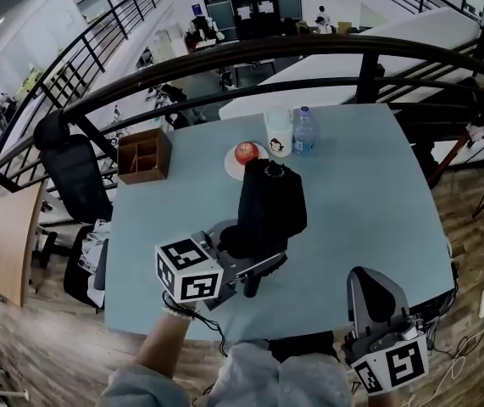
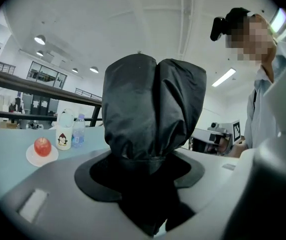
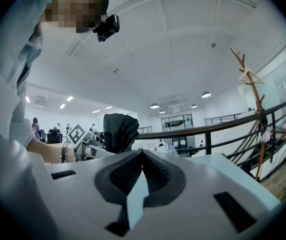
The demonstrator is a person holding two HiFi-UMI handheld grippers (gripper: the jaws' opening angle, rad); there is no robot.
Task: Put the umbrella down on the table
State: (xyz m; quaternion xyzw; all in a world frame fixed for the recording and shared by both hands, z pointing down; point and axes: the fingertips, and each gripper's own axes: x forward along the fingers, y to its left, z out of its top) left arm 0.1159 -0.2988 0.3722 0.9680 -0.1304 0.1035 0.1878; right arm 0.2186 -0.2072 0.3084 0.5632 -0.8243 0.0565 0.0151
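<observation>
Umbrella (image 1: 272, 203): black and folded, its fabric gathered in soft pleats. It stands nearly upright over the table (image 1: 377, 210), just on the person's side of the plate (image 1: 233, 170). It cannot be seen whether its lower end touches the table top.

Left gripper (image 1: 243, 253): its jaws stand wide and are clamped on the lower part of the umbrella, one pad on each side. The upper bulk of the fabric rises above the jaws. The gripper is on the near side of the plate, a little further from it than the umbrella.

Right gripper (image 3: 141, 159): its jaws are pressed together at the tips and nothing is between them. It is well apart from the plate, by the near right edge of the table.

Plate: small and white, it lies near the middle of the table and carries a red apple (image 1: 246, 152).

White cup (image 1: 278, 134): it has a penguin picture and stands just beside the plate, on its far right.

Water bottle (image 1: 304, 131): clear, with a blue cap. It is beyond the cup from the plate and is touching the cup or nearly so.

Wooden box (image 1: 144, 170): open, with compartments. It is near the plate, to its left in the head view.

Black chair (image 1: 72, 172): on the floor, further left of the plate than the box.
</observation>
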